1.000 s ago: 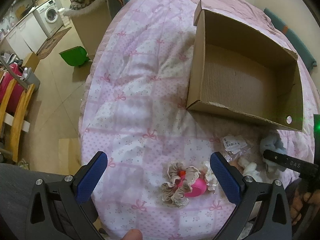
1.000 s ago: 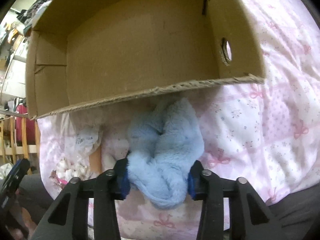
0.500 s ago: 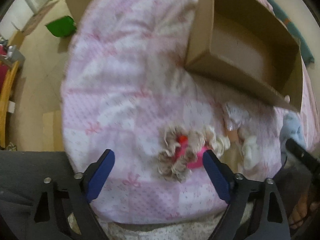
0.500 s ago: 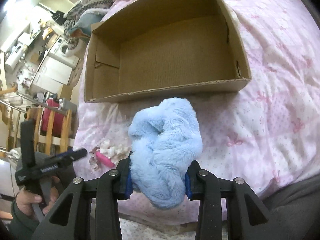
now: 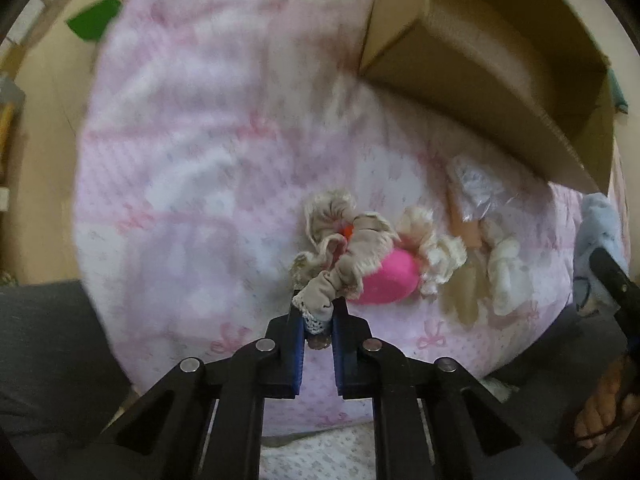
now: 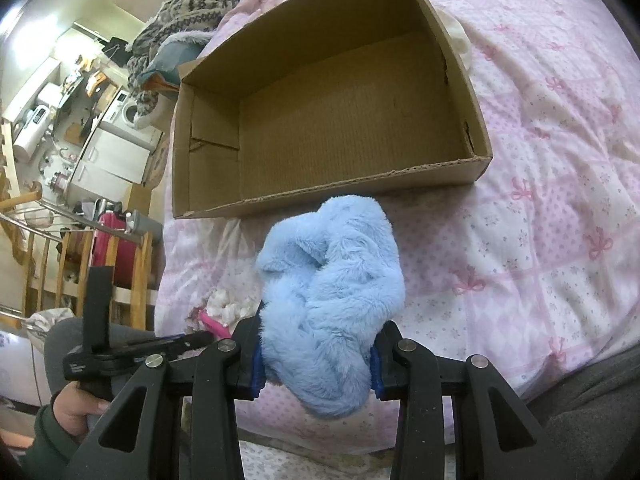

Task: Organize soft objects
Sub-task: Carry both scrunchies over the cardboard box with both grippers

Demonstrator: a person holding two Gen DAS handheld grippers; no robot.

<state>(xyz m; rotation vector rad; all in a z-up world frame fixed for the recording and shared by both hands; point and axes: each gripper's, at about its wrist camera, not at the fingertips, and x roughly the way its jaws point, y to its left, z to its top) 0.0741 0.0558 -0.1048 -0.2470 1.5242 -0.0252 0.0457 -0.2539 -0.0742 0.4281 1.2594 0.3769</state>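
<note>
the left gripper was seen pinched onto the lace-trimmed end of a beige scrunchie, whose ruffles were tangled over a pink soft object on the pink quilt. the right gripper was clamped on a fluffy blue scrunchie, which was held above the quilt just in front of the cardboard box; the box interior was seen to hold nothing. a cream scrunchie, a small white plush piece and a clear plastic packet were left lying near the box's front wall.

several risks were judged likely. only an edge of the beige scrunchie was gripped, so it could be lost in a lift as the fabric stretched. because of the tangle, the pink object could be dragged along and dropped short of the box. the blue scrunchie could be caught on the box's front rim if it were carried too low. the left view was blurred, so finer contact could not be told.
</note>
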